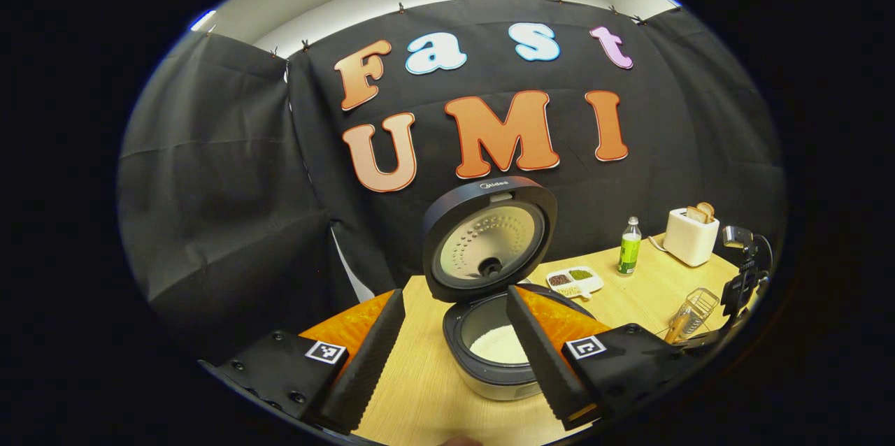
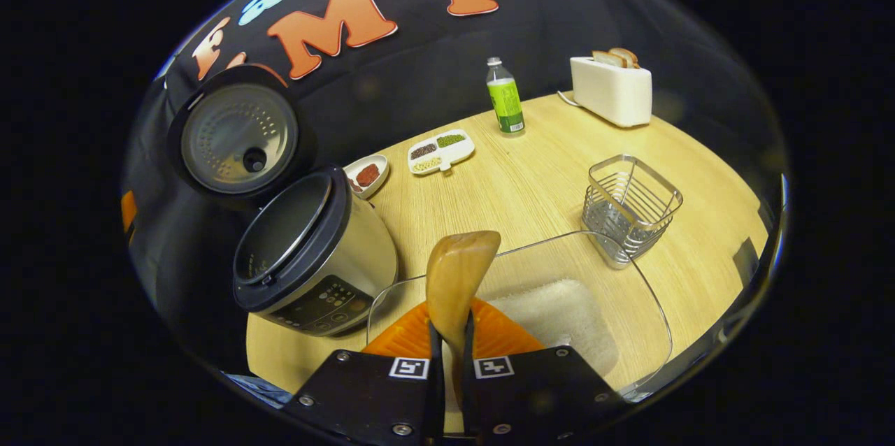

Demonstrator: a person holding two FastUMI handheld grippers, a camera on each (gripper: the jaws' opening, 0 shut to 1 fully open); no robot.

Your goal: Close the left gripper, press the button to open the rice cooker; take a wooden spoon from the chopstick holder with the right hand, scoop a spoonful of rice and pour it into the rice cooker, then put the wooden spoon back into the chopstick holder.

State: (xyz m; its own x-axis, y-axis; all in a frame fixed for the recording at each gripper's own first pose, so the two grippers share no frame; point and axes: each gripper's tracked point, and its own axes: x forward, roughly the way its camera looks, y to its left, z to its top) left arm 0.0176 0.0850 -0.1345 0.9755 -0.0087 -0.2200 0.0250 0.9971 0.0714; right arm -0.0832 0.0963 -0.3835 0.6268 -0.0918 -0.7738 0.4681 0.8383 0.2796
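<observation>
We're over the pale wooden table (image 2: 531,194), the biggest thing here, and on it the round silver-and-black rice cooker (image 2: 314,257) stands with its dark lid (image 2: 238,138) swung up and open; in the left gripper view we see a mound of white rice (image 1: 498,344) already lying in the cooker's pot. Next in size, the clear glass rectangular dish (image 2: 650,306) sits right below the right gripper (image 2: 451,355), holding a flat bed of white rice (image 2: 559,317). Across the table at the back, the white toaster (image 2: 612,89) carries two slices of bread. Nearer to us, the square metal wire chopstick holder (image 2: 629,208) stands upright just beside the far corner of the glass dish, well apart from the cooker.

Now the grippers: the left gripper (image 1: 454,355) hangs in front of the cooker with its jaws spread wide, nothing between them, the open pot showing through the gap. The right gripper has its jaws drawn in narrow, both fingers pinching the handle of the light-brown wooden spoon (image 2: 458,278), whose bowl points up and forward over the near edge of the glass dish.

Smaller things: a green-labelled plastic bottle (image 2: 505,100) stands upright near the toaster, a white three-part tray of grains (image 2: 440,151) lies mid-table, and a small white dish of something red (image 2: 367,175) rests just beside the cooker
</observation>
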